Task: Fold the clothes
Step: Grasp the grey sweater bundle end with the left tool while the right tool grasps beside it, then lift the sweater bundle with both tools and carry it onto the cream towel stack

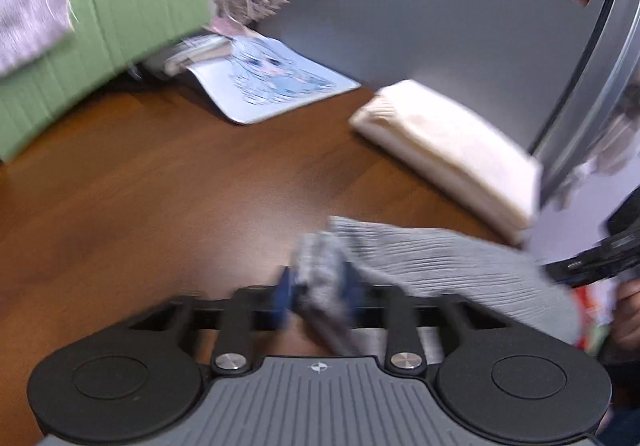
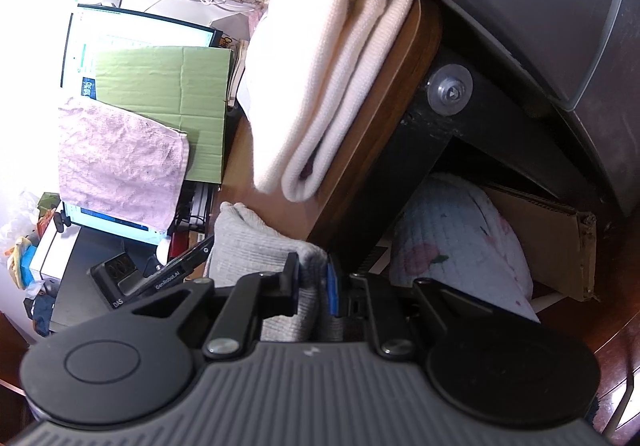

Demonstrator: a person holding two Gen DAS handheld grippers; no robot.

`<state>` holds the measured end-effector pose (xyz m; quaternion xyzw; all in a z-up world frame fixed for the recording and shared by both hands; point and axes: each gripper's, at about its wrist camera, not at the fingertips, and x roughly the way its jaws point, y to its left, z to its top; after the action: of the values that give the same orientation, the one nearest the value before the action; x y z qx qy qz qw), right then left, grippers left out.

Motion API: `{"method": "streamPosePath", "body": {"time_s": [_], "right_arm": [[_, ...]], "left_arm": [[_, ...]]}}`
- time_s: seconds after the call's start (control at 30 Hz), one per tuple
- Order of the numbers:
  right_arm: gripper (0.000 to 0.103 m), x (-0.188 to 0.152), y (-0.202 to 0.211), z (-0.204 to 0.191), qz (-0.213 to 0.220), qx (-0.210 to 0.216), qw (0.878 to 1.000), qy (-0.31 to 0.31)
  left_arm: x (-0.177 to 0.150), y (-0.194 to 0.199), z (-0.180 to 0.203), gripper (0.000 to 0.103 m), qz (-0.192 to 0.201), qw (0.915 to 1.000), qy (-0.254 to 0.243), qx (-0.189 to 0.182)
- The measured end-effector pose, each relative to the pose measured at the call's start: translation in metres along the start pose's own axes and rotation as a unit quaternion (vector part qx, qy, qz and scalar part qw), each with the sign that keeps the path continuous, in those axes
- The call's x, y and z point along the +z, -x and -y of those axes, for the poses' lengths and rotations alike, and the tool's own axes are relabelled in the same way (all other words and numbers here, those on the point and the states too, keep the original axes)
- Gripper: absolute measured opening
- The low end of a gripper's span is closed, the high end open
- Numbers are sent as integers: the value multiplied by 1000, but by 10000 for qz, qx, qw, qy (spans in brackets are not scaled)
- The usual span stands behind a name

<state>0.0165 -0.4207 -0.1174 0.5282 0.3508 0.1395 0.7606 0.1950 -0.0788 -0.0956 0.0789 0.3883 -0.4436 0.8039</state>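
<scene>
Grey knitted cloth (image 1: pixel 440 258) hangs stretched just above the wooden bench (image 1: pixel 160 185), pinched at one end by the left gripper (image 1: pixel 320 294) and at the other by the right gripper (image 2: pixel 316 286), near a folded cream towel (image 1: pixel 448 149).

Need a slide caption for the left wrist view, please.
Left gripper pinching a grey knit garment above the wooden table.
</scene>
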Motion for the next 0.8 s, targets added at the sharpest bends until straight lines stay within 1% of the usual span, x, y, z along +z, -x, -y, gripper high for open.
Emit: {"method": "streamPosePath", "body": {"time_s": [0.07,0.13,0.2,0.3,0.33,0.43,0.5,0.57,0.63,0.7,0.77,0.8], "right_arm": [[15,-1,0,-1,2,-18,10000,22],[15,-2,1,-2,16,-49,10000,71],[15,-4,2,-5,39,-94,9999,121],[14,-9,7,-18,127,-109,9993,322],[14,-10,9,-23,158,-80,9990,412],[14,-12,18,-38,295,105,9978,583],[13,-12,24,-51,472,172,9960,737],[13,-11,31,-66,744,201,9923,973],[13,-10,40,-82,1089,71,9854,1310],[13,-10,49,-97,1545,-179,9731,1698],[13,-6,56,-104,1806,-302,9649,1884],[13,-3,57,-106,1872,-345,9633,1891]], "left_arm": [[-3,2,7,16,90,9997,-191,127],[-7,5,13,12,230,9992,-198,249],[-11,11,18,11,471,9981,-143,372],[-10,31,25,11,1082,9933,-39,414],[-3,39,29,11,1258,9911,-73,424],[24,59,43,10,1704,9841,-237,445],[50,66,53,10,1895,9801,-390,445],[77,68,63,10,2030,9765,-568,452],[103,66,73,10,2099,9741,-724,433],[127,58,82,10,2103,9733,-830,398],[149,44,92,10,2063,9730,-956,405],[156,37,95,10,2025,9736,-981,392]]}}
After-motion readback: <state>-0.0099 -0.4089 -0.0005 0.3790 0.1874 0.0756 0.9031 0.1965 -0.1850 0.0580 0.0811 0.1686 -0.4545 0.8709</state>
